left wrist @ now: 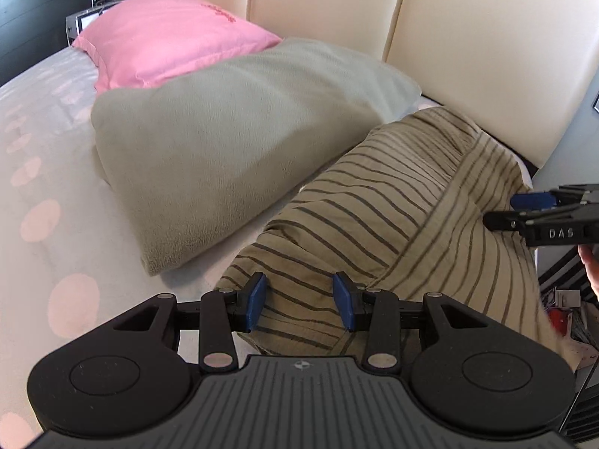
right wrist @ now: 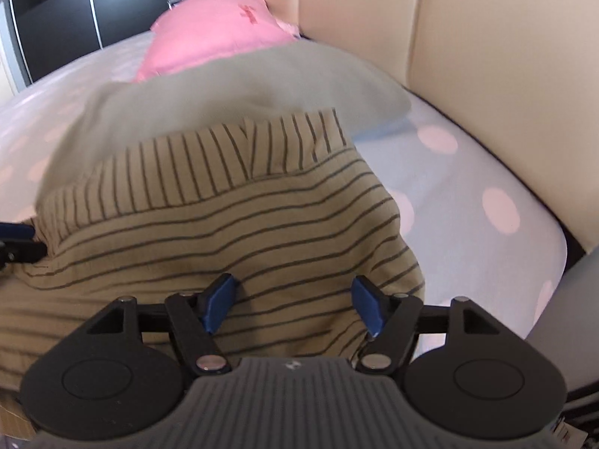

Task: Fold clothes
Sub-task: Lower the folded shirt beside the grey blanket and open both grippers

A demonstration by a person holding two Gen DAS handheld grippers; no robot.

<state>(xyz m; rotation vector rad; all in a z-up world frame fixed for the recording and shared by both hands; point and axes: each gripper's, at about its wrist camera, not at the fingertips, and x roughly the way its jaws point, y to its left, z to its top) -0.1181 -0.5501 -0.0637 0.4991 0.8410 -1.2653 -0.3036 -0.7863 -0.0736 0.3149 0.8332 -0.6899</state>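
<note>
The left gripper (left wrist: 300,301) is released, its blue pads (left wrist: 257,301) spread over the near edge of the tan striped garment (left wrist: 393,224), holding nothing. The right gripper (right wrist: 294,307) is likewise spread wide, with the same garment bunched directly beneath and ahead of its fingers. The garment lies on the polka-dot bed sheet (right wrist: 449,202). Beyond both grippers rests a grey-green fleece pillow (left wrist: 224,142), and farther back a pink pillow (left wrist: 172,37), against the cream padded headboard (left wrist: 486,56).
</note>
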